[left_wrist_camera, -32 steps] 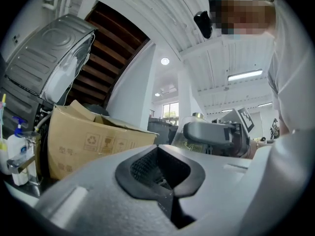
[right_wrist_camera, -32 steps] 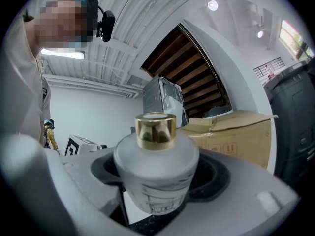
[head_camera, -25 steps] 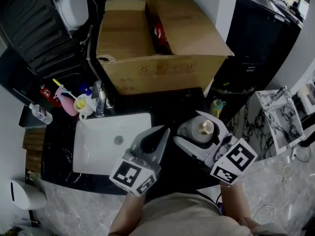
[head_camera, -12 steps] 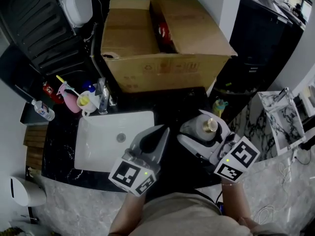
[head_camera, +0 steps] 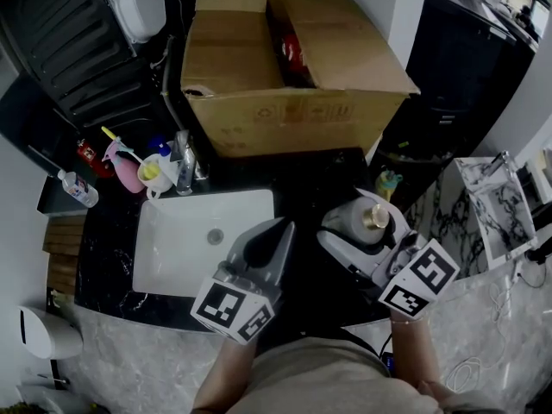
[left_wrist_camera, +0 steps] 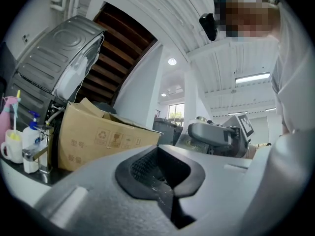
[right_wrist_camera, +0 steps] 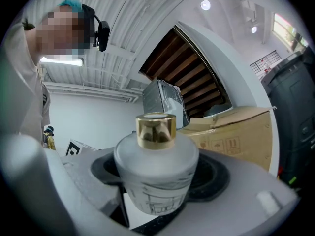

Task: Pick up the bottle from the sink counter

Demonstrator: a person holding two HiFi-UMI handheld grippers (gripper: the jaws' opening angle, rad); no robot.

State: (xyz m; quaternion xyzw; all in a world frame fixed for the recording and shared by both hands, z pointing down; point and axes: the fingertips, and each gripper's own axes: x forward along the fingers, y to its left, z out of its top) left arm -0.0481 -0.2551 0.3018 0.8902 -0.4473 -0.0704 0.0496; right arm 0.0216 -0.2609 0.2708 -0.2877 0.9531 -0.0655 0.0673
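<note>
Right tongs: the right gripper (head_camera: 360, 235) is closed around the bottle (right_wrist_camera: 156, 168), with one jaw on each side of its round body.
Bottle: it is frosted white glass with a shiny gold cap (right_wrist_camera: 156, 130) and thin drawn lines on its side. It stands straight up between the jaws.
Where the bottle is: over the dark counter (head_camera: 315, 188), to the right of the sink (head_camera: 168, 261) and in front of the box. I cannot tell if its bottom touches the counter.
Left tongs: the left gripper (head_camera: 271, 238) has its jaws pressed together with nothing between them. It hangs over the right edge of the sink, just beside the right gripper.
Big box: a brown cardboard box (head_camera: 293, 76) sits at the back of the counter with its top flaps open.
Sink: it is white, with a small round drain (head_camera: 216, 236) in the middle.
Tap: a silver tap (head_camera: 185, 164) stands behind the sink.
Next to the tap: a white mug (head_camera: 156, 176) and a pink cup (head_camera: 126, 167) are close together on the left of the tap.
Far left: a small clear bottle (head_camera: 79, 189) lies on its side, well apart from the tongs.
</note>
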